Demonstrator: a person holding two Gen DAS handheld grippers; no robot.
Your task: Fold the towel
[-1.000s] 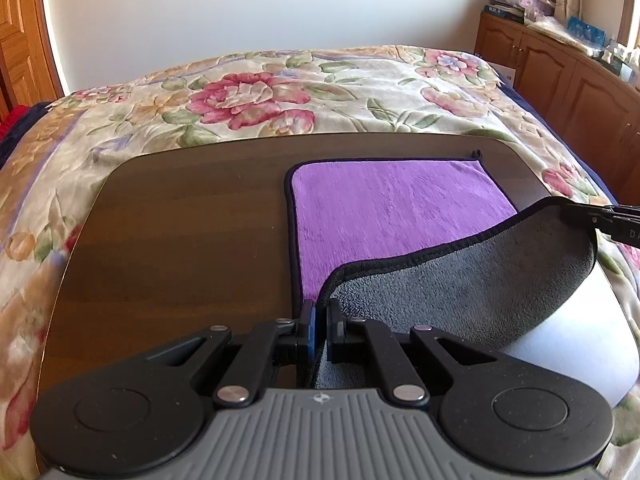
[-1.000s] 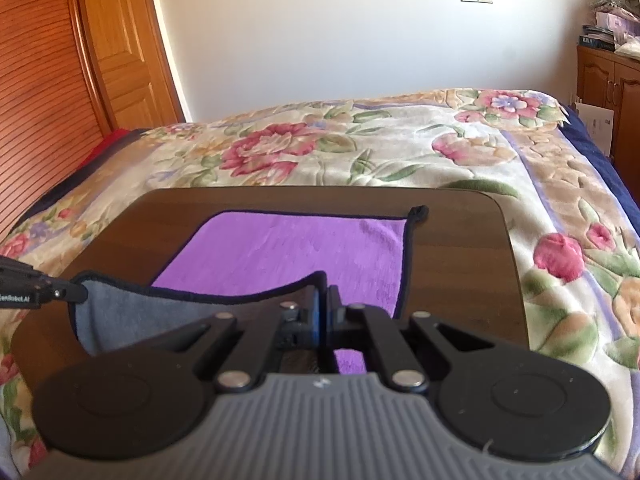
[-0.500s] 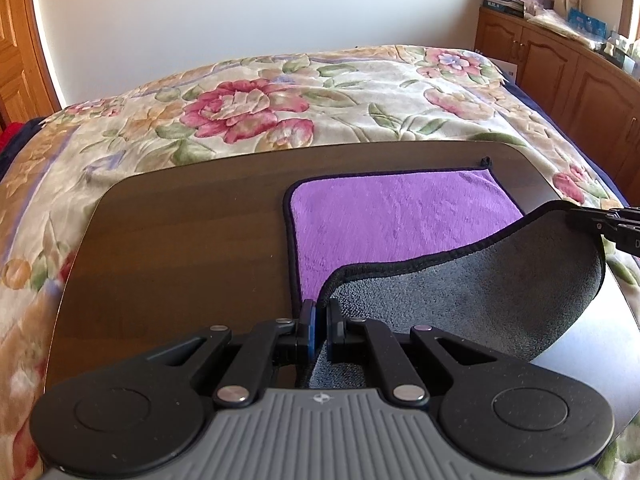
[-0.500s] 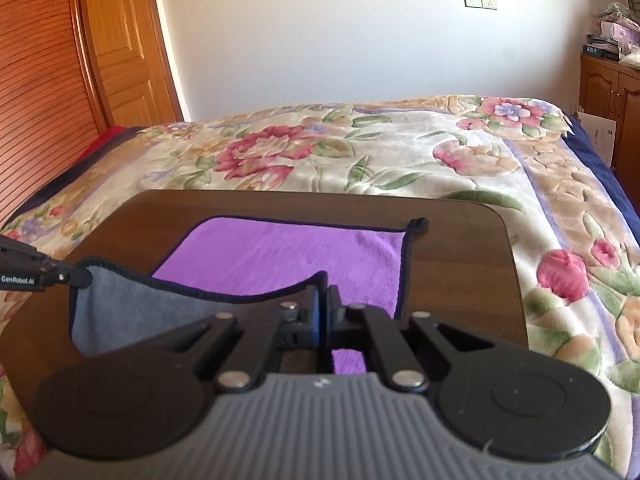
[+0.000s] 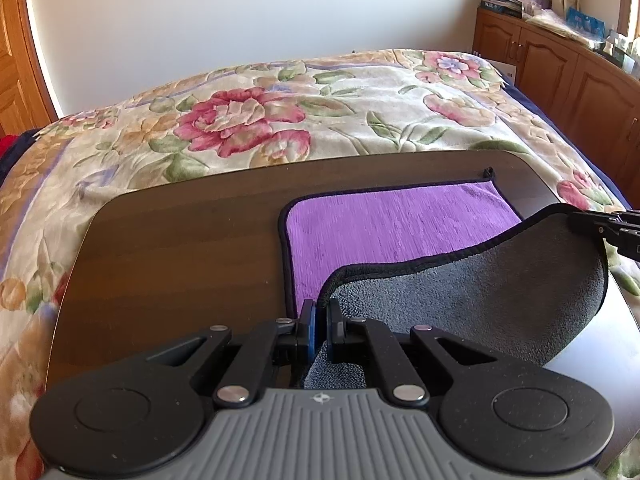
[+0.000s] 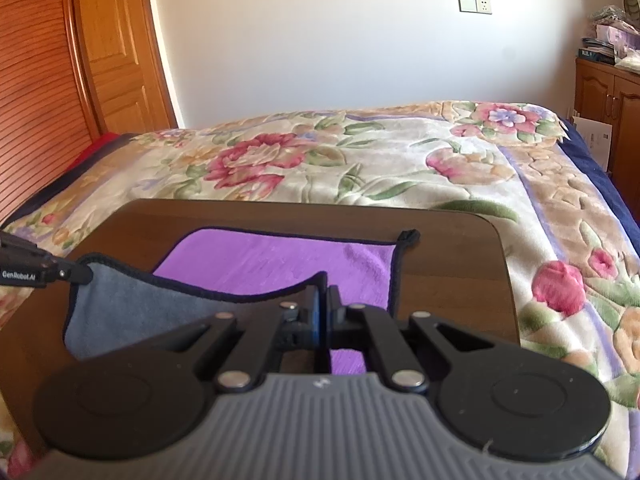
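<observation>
A towel, purple on top and grey underneath, with a dark hem, lies on a dark wooden table. Its near edge is lifted and curls over, grey side up. My left gripper is shut on the towel's near left corner. My right gripper is shut on the near right corner and also shows at the right of the left wrist view. The towel sags between the two grippers. The left gripper also shows at the left of the right wrist view.
The table stands on a bed with a floral blanket. Wooden cabinets with clutter on top line the right wall. A wooden wardrobe door is at the left. The towel's hanging loop lies at its far right corner.
Both grippers have risen and moved forward with the towel's near edge, so the lifted grey flap covers more of the purple side.
</observation>
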